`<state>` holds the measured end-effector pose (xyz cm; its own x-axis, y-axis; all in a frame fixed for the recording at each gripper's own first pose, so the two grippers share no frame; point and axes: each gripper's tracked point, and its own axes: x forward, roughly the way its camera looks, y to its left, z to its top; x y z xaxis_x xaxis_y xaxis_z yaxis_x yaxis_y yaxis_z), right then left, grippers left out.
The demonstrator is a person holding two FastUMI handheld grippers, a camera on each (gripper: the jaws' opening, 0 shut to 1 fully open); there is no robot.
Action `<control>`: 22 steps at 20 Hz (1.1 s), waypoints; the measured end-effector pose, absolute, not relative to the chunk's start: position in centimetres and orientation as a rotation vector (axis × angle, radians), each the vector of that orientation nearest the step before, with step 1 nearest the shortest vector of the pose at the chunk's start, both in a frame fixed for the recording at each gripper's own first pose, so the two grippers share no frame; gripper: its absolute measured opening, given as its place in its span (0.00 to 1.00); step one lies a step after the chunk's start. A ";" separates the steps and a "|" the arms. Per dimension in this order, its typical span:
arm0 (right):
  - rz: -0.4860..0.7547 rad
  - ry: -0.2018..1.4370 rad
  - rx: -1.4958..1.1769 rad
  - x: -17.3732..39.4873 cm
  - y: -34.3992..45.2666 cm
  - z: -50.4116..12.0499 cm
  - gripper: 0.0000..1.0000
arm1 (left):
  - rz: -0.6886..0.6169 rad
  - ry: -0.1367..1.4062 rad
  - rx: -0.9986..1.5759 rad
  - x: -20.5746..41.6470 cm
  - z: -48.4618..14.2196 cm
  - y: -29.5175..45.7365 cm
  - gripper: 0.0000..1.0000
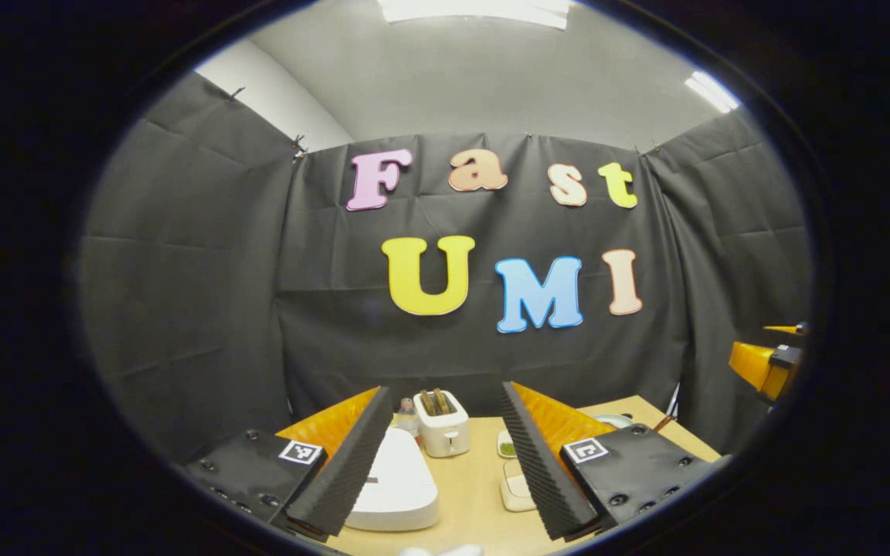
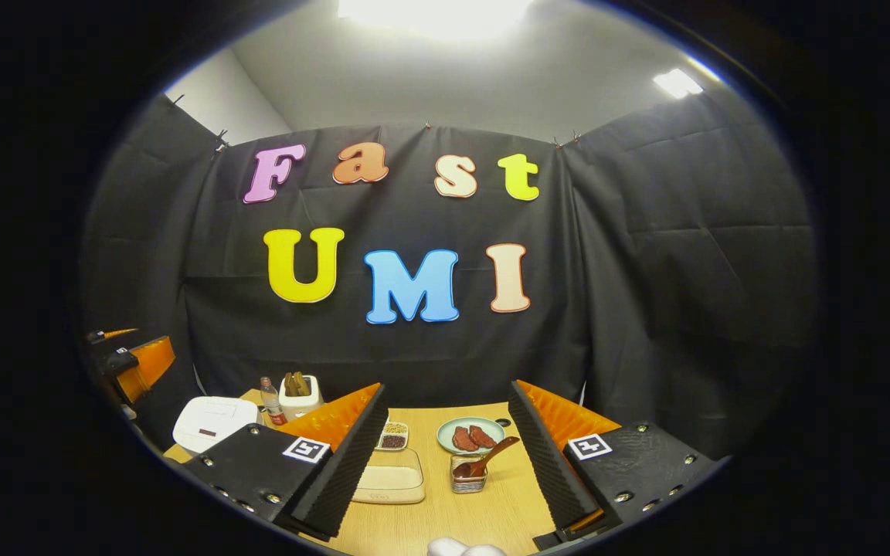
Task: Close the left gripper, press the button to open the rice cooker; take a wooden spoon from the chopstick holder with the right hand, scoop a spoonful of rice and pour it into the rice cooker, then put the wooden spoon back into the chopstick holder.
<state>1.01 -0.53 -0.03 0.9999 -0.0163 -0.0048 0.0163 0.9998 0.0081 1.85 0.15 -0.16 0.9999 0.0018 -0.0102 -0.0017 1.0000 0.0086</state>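
Observation:
The white rice cooker point(image 1: 395, 483) sits lid down on the wooden table point(image 1: 476, 506), low and just left of centre, partly behind my left finger. My left gripper point(image 1: 443, 386) is open above the table, holding nothing. In the right gripper view, the wooden spoon point(image 2: 493, 453) leans out of the small chopstick holder point(image 2: 467, 475). A clear container of rice point(image 2: 391, 476) lies to its left. My right gripper point(image 2: 447, 384) is open and empty, well short of the holder. The rice cooker point(image 2: 209, 421) stands at the far left of that view.
A white toaster point(image 1: 443, 423) and a small bottle point(image 1: 408, 413) stand at the back of the table. A plate with reddish pieces point(image 2: 470, 436) and a small divided dish point(image 2: 392, 437) lie behind the holder. The other gripper point(image 1: 766, 363) hovers at the right edge.

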 end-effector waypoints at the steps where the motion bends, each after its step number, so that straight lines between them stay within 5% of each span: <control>1: -0.016 0.006 0.011 1.0 -0.5 -0.2 0.96 | 0.001 0.016 0.006 1.9 -0.2 0.1 0.95; 5: -0.022 0.008 0.011 1.2 -0.7 -0.3 0.96 | -0.018 0.027 0.004 2.4 -0.4 0.0 0.96; 7: -0.020 0.007 0.011 1.2 -0.5 -0.2 0.96 | -0.011 0.017 0.017 2.6 -0.3 0.3 0.73; 10: -0.024 0.007 0.004 1.2 -0.5 -0.2 0.96 | -0.026 -0.007 0.007 2.8 0.6 0.1 0.15; 11: -0.023 0.011 0.003 1.3 -0.5 -0.3 0.96 | -0.029 -0.002 0.008 2.7 0.2 0.2 0.10; 22: -0.012 0.032 -0.014 1.7 0.5 -0.9 0.96 | 0.042 0.094 -0.044 6.7 -3.3 4.7 0.07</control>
<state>1.67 0.53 -0.88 0.9994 -0.0120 -0.0323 0.0116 0.9998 -0.0141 6.67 4.65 -3.28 0.9947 0.0396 -0.0948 -0.0437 0.9982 -0.0419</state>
